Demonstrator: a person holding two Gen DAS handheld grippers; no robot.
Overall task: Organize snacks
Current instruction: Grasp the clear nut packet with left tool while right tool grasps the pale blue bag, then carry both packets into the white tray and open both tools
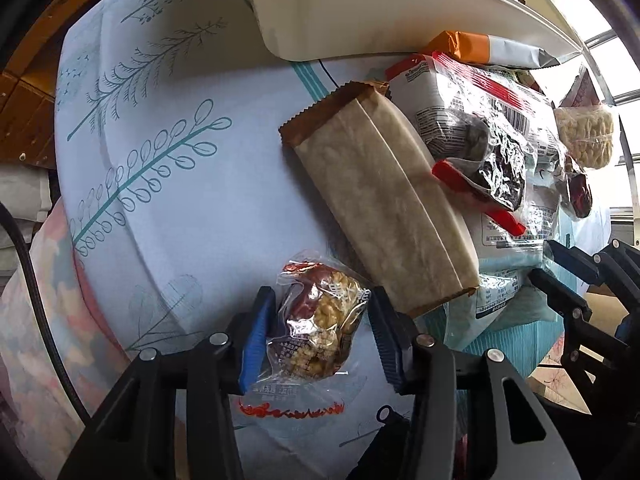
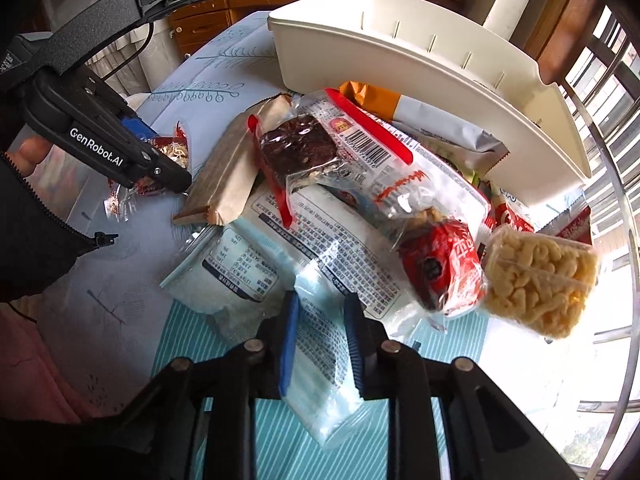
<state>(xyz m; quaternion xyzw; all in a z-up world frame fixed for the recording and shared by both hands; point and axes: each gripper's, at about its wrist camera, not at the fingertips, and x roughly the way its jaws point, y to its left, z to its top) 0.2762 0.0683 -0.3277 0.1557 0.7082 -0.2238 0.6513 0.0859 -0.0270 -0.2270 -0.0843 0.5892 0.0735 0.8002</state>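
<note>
My left gripper (image 1: 320, 340) points down at the cloth and pinches a small clear-wrapped nut-and-date snack (image 1: 320, 328), its blue pads (image 1: 256, 340) pressing the wrapper on both sides; from my right wrist camera the same tool (image 2: 168, 176) shows at the left with that packet (image 2: 176, 152) in its tip, beside my dark zipped sleeve (image 2: 44, 232). My right gripper (image 2: 322, 340) is clamped on the edge of a pale blue printed packet (image 2: 320, 360), the wrapper caught between the two pads. That packet lies at the near edge of the snack pile, above a teal striped mat (image 2: 280, 440). Taking the long brown paper-wrapped bar (image 1: 384, 208) as the landmark: my left-hand snack sits just beside its near end, on the pale blue leaf-patterned tablecloth (image 1: 160, 160); leaning on its right side is a red-edged clear packet holding a dark cake (image 2: 300, 148), and more white and pale blue packets (image 2: 240, 280) are just beyond its near end. Farther right of the bar lie a red-wrapped date snack (image 2: 444, 260) and a yellow puffed rice-style block (image 2: 540, 280), touching each other. Beyond the bar's far end an orange and grey packet (image 2: 420, 116) lies against the wall of a cream plastic bin (image 2: 400, 60), which stands at the back of the pile with nothing visible inside it.
</note>
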